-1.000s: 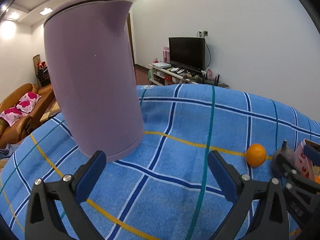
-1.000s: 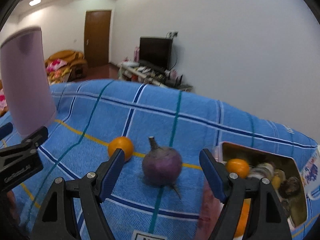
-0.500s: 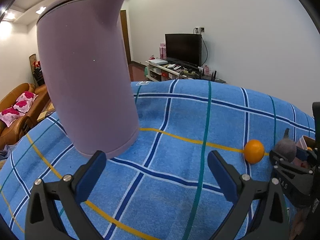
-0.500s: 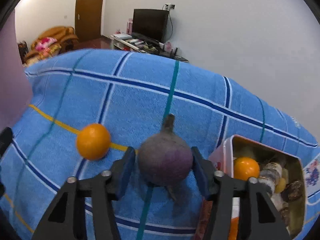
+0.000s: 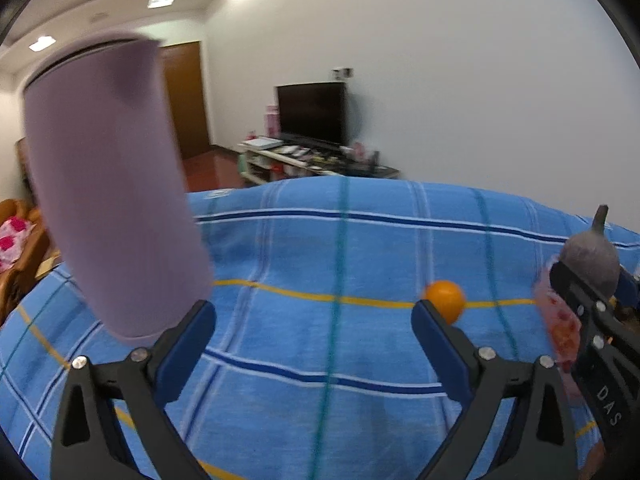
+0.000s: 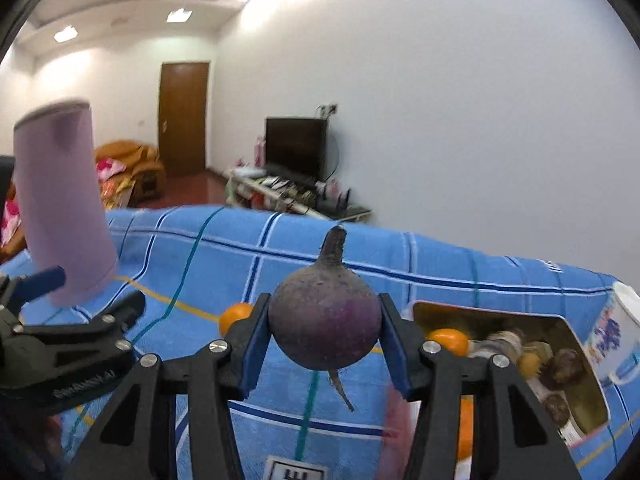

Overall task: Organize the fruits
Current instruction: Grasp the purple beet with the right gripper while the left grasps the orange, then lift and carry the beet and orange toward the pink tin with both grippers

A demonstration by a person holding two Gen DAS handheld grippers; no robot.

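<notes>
My right gripper [image 6: 324, 344] is shut on a round purple beet [image 6: 325, 324] and holds it in the air above the blue checked cloth [image 6: 248, 256]. The beet also shows at the right edge of the left wrist view [image 5: 592, 256]. A loose orange [image 5: 445, 301] lies on the cloth; in the right wrist view it peeks out [image 6: 234, 316] behind the left finger. An open box [image 6: 576, 360] at the right holds an orange [image 6: 447, 340] and several other pieces. My left gripper [image 5: 314, 332] is open and empty, low over the cloth.
A tall lilac kettle [image 5: 108, 192] stands on the cloth at the left, close to my left gripper; it also shows in the right wrist view [image 6: 60, 208]. A white mug [image 6: 618, 340] stands beyond the box. A TV stand and a sofa are behind the table.
My right gripper closed on the beet and lifted it off the cloth. My left gripper has swung right, so the kettle sits farther left in its view.
</notes>
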